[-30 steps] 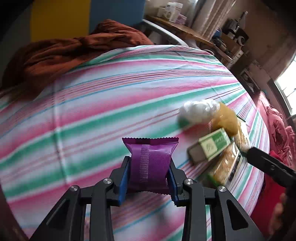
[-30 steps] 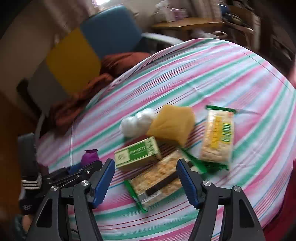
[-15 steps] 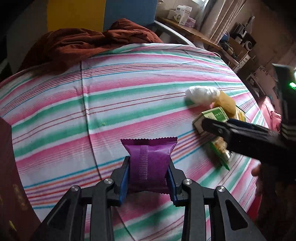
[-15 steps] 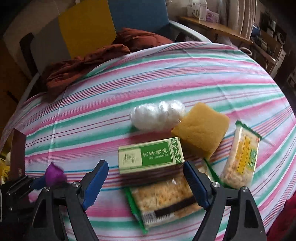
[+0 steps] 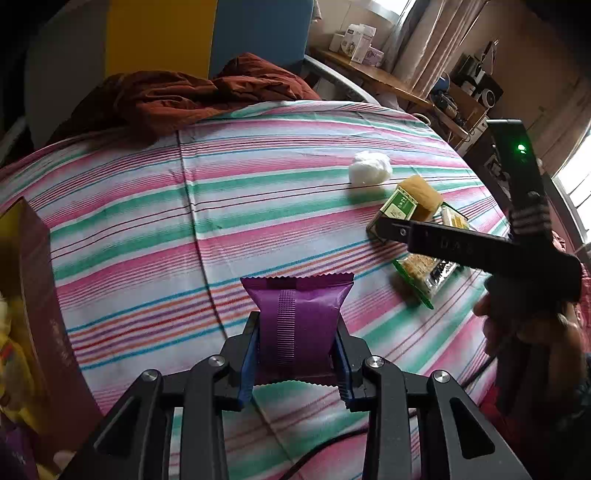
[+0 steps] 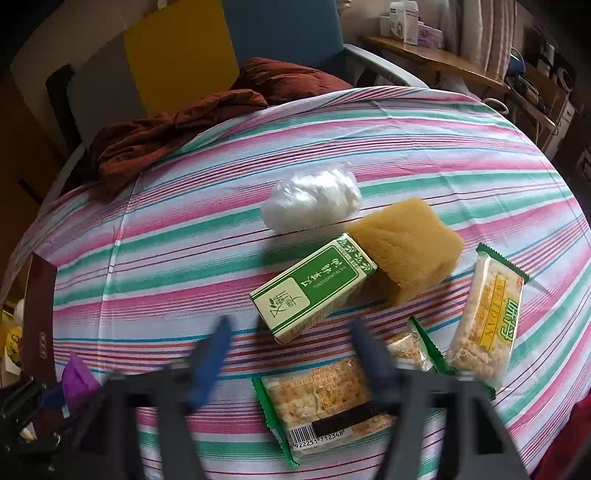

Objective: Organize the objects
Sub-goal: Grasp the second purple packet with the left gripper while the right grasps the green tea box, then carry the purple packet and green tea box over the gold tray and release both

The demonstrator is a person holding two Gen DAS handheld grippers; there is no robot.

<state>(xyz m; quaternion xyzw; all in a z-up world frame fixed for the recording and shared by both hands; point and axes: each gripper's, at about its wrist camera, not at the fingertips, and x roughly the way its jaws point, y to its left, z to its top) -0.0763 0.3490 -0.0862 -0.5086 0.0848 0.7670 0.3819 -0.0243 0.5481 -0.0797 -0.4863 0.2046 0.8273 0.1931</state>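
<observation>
My left gripper [image 5: 295,354] is shut on a purple snack packet [image 5: 297,325], held above the striped tablecloth [image 5: 147,229]; the packet also shows in the right wrist view [image 6: 75,376]. My right gripper [image 6: 288,354] is open and empty, blurred, just in front of a green-and-white box [image 6: 314,288]. Around the box lie a tan sponge [image 6: 406,243], a white plastic bag [image 6: 310,201], a yellow cracker packet [image 6: 487,321] and a green-edged cracker packet [image 6: 325,402]. In the left wrist view the right gripper [image 5: 391,229] reaches over the box [image 5: 397,206].
A dark red open box [image 5: 40,295] stands at the table's left edge, with yellow things inside. A rust-brown cloth [image 5: 177,99] is heaped at the far edge by a yellow and blue chair back [image 5: 207,33]. A cluttered shelf [image 5: 388,77] runs at the back right.
The left gripper has drawn back toward the left with the purple packet, bringing the dark red box into view. The right gripper has moved closer to the green-and-white box.
</observation>
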